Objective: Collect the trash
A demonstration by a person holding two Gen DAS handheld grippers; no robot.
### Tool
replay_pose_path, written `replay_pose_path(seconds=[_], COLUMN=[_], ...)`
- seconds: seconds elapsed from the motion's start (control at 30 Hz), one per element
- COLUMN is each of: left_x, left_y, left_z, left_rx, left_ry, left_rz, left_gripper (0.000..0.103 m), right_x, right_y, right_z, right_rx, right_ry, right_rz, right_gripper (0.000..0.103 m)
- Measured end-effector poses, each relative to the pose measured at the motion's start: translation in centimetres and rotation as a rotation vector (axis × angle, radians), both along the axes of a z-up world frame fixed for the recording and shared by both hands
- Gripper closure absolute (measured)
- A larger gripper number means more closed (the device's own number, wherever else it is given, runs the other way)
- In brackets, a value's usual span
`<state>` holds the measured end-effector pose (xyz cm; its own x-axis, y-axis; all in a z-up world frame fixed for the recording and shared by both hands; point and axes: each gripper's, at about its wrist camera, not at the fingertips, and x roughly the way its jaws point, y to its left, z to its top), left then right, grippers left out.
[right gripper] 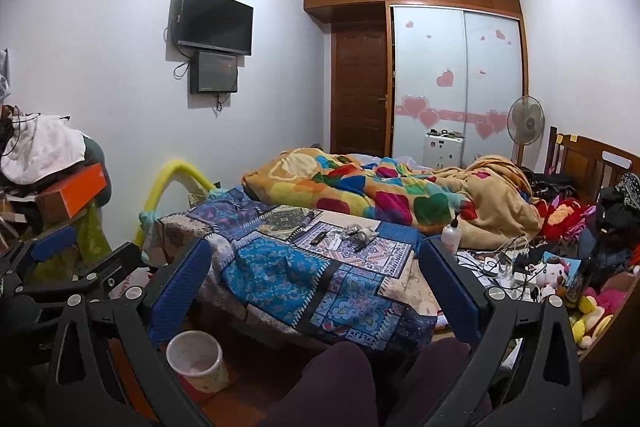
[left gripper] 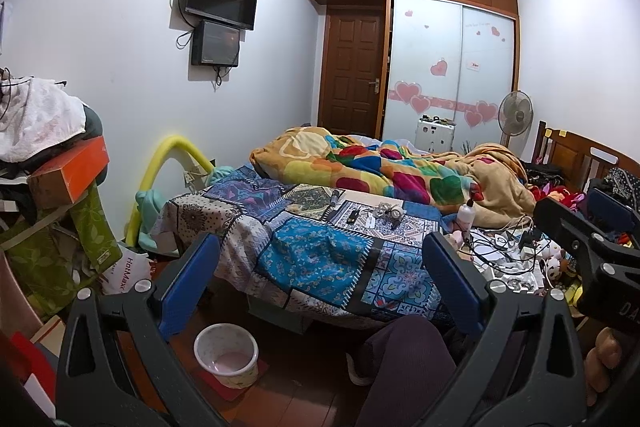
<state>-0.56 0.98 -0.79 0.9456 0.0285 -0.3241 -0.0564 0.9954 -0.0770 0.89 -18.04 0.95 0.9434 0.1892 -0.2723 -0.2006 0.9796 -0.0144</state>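
A small white waste bin (left gripper: 226,355) (right gripper: 195,355) stands on the floor beside the bed, below and left of both grippers. On the patchwork bedcover (left gripper: 316,259) (right gripper: 280,267) lies a cluster of small items: crumpled wrappers (left gripper: 386,213) (right gripper: 360,233), a dark stick and a paper slip. My left gripper (left gripper: 320,283) is open and empty, held short of the bed edge. My right gripper (right gripper: 316,291) is also open with nothing between its blue pads. Each gripper shows in the other's view: the right gripper (left gripper: 588,215) and the left gripper (right gripper: 80,255).
A colourful blanket (left gripper: 380,167) is heaped further up the bed. A pump bottle (right gripper: 451,233), tangled cables (left gripper: 508,247) and plush toys (right gripper: 552,279) crowd the right side. Boxes and clothes (left gripper: 60,179) pile up at left. A person's legs (right gripper: 340,387) sit in front.
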Motion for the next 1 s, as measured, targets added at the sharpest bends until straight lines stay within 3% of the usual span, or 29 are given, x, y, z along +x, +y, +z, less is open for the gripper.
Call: replay_pose_path(seconds=[1.0], left_x=[-0.61], left_y=[0.8], left_z=[0.4], left_rx=[-0.005], left_ry=[-0.014], left_rz=[0.003], left_gripper=[0.001], right_x=[-0.15], right_y=[0.48], right_z=[-0.08], right_rx=[0.009], right_ry=[0.006], right_rz=[0.026], right_gripper=[0.0])
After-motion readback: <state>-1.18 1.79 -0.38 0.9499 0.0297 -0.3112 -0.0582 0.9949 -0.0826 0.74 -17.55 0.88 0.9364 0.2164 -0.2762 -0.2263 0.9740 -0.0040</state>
